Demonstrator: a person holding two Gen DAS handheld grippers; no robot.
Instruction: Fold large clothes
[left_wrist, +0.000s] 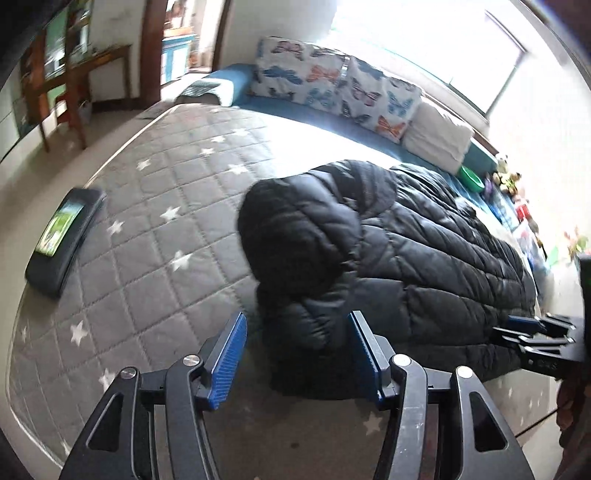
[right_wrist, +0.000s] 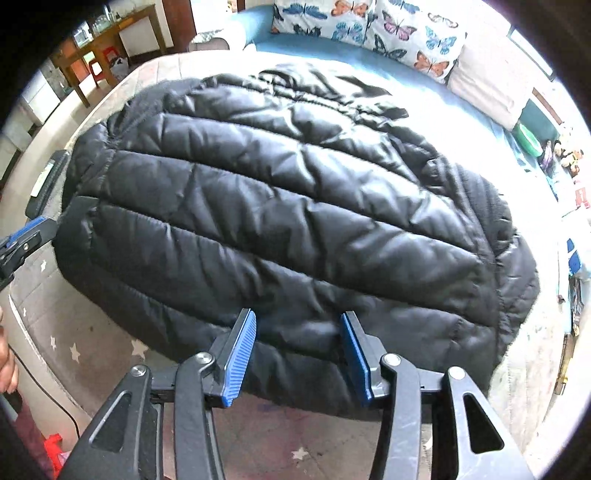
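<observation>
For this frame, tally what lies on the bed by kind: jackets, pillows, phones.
Black quilted puffer jacket: 1
Butterfly-print pillows: 2
Plain white pillow: 1
Black phone with lit screen: 1
Total: 5

The toys (left_wrist: 508, 177) along the bed's far right edge are too small and overexposed to identify; the puffer jacket (right_wrist: 280, 206) hides the mattress beneath.

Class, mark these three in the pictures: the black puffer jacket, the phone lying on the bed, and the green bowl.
black puffer jacket (right_wrist: 280, 206): right wrist view, on its quilted back.
phone (left_wrist: 61, 240): left wrist view, on its lit screen.
green bowl (left_wrist: 471, 177): left wrist view, on its rim.
</observation>
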